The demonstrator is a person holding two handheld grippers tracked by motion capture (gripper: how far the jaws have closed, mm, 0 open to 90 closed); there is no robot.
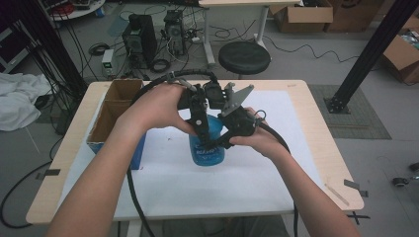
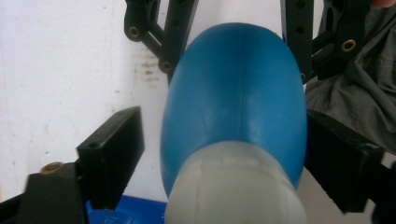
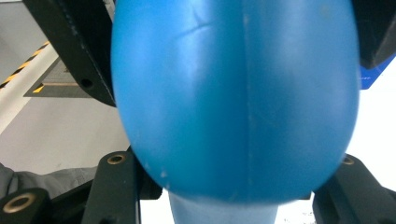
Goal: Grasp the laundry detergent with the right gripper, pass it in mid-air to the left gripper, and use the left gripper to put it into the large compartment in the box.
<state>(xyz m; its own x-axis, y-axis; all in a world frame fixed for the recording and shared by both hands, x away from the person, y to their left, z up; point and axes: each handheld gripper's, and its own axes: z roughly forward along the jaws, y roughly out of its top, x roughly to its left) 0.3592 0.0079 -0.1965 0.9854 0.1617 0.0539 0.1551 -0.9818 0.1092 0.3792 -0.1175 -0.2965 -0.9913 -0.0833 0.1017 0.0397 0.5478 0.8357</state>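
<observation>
A blue plastic bottle (image 1: 206,153) with a whitish cap (image 2: 233,191) stands on the white mat (image 1: 276,163) in the middle of the table. My right gripper (image 1: 221,139) comes in from the right and is shut on the bottle's blue body (image 3: 233,102), one finger (image 3: 70,46) pressed on each side. My left gripper (image 1: 199,123) reaches down from above at the bottle's top. In the left gripper view its jaws straddle the cap and shoulder (image 2: 233,93). The left pad (image 2: 114,154) stands clear of the bottle, so this gripper (image 2: 229,158) is open.
An open cardboard box (image 1: 114,106) with a blue side sits at the table's left edge, close to my left forearm. Both grippers' black cables trail over the table. A stool (image 1: 244,57), computers and boxes stand on the floor beyond the far edge (image 1: 276,82).
</observation>
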